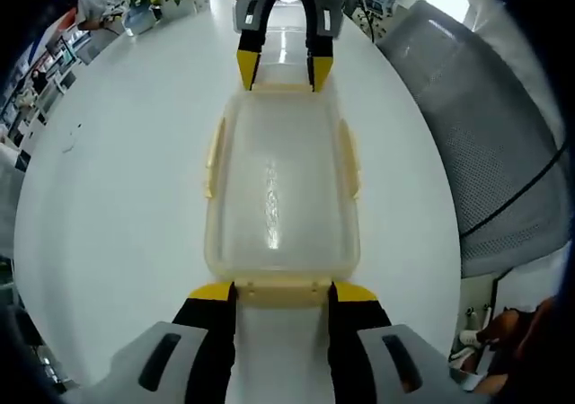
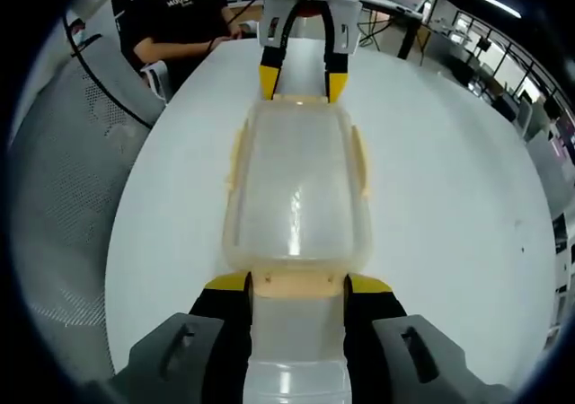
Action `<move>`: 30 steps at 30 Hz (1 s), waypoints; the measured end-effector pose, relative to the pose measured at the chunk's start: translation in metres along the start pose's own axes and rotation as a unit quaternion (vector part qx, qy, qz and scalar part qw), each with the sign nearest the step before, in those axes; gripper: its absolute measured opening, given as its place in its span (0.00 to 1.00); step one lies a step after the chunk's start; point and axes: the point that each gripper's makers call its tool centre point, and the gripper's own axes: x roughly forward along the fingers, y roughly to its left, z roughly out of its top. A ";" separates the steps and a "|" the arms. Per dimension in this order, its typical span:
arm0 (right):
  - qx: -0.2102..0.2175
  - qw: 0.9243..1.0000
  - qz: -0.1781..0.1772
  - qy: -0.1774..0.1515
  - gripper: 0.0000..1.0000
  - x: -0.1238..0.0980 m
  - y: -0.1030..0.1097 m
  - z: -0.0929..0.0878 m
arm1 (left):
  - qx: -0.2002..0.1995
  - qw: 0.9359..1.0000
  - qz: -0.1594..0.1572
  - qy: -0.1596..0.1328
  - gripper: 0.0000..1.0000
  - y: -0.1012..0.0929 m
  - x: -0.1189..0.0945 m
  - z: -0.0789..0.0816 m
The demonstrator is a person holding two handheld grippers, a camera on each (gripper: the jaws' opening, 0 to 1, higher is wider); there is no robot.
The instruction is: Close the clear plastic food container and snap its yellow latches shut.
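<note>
Left gripper (image 1: 282,291) jaws apart at container (image 1: 281,193) end latch (image 1: 283,289); right gripper (image 2: 297,284) likewise, opposite end, white table (image 1: 117,180)

The one piece of lettering is on the black shirt (image 2: 175,18) of a person seated at the far side of the table (image 2: 449,171) in the right gripper view. It is a line of white capitals across the chest, seemingly beginning "MOU", but too small and blurred to read with certainty. No other text, label, brand or number can be read.
</note>
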 end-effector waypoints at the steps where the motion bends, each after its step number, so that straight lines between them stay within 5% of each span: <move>1: 0.000 1.000 0.000 0.001 0.37 0.000 0.000 0.000 | 0.004 1.000 0.001 0.000 0.36 0.000 0.000 0.000; 30: 0.002 1.000 0.013 0.008 0.35 -0.005 0.004 -0.004 | -0.015 1.000 -0.002 0.000 0.34 -0.003 -0.001 0.009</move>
